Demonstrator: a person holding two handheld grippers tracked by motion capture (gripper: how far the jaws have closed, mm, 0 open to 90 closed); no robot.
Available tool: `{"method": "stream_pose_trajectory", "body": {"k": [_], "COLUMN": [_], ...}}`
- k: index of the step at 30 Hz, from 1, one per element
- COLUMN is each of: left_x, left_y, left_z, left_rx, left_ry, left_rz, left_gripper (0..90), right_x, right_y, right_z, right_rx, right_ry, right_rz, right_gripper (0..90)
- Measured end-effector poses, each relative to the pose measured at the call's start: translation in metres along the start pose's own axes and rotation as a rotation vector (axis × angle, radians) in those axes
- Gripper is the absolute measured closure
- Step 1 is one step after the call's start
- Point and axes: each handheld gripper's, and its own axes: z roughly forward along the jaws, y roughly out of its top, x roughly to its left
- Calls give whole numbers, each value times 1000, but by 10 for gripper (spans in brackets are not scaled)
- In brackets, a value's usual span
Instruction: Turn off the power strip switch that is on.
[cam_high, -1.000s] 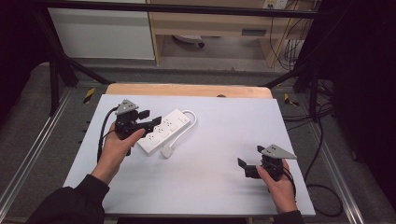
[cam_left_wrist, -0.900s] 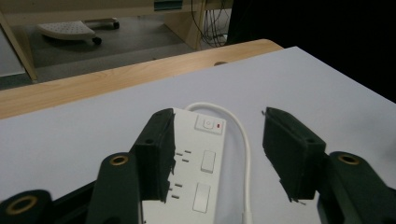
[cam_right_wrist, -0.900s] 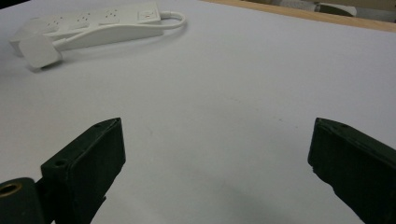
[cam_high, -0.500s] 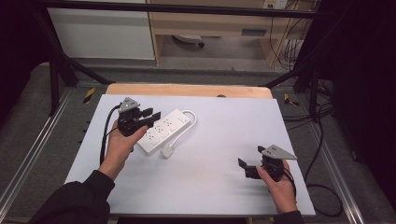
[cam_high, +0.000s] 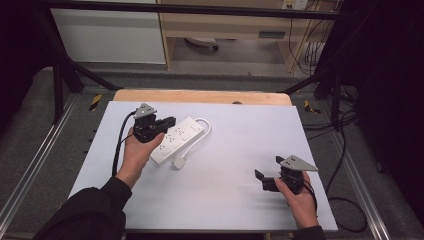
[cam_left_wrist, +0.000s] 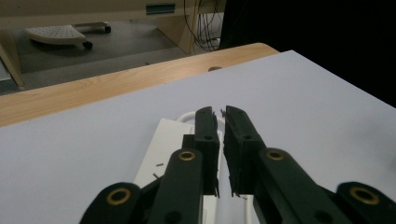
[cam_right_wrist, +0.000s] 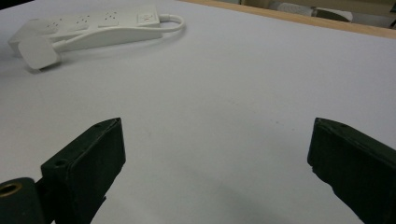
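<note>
A white power strip (cam_high: 179, 139) lies slanted on the white table top at the left of centre, its cord looped at the far end and its flat plug (cam_high: 178, 162) resting beside it. My left gripper (cam_high: 170, 121) hovers over the strip's left side, shut, with only a sliver between the jaws and nothing held. In the left gripper view the strip (cam_left_wrist: 161, 149) lies under the closed jaws (cam_left_wrist: 219, 112). My right gripper (cam_high: 261, 180) stands open near the front right, resting low over bare table. The right gripper view has the strip (cam_right_wrist: 93, 28) and plug (cam_right_wrist: 39, 51) far off beyond its wide jaws (cam_right_wrist: 215, 135).
A white sheet (cam_high: 250, 135) covers the table, leaving a wooden strip (cam_high: 200, 96) bare along the far edge. Black frame posts, cables and a floor stand lie beyond the table. The black cable (cam_high: 119, 145) from my left gripper trails down along the forearm.
My left gripper has crept forward and to the right, farther over the power strip. The right gripper has stayed where it was.
</note>
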Motion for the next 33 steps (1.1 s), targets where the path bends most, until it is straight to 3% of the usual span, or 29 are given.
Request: {"method": "stream_pose_trajectory", "body": {"k": [15,24,33], "left_x": [-3,2,5], "left_y": [-4,-7,-13], "left_z": [19,26,36], "left_rx": [52,76,120], "left_ry": [-5,-4,1], "left_rz": [38,4,-2], "left_gripper": [898,899,899], "right_x": [1,0,0], "right_y": [1,1,2], "right_z": [1,1,0], "right_rx": [-5,-8,-12], "right_ry": [9,10,10], "right_rz": [-7,-9,-8], "right_gripper": [44,44,44]}}
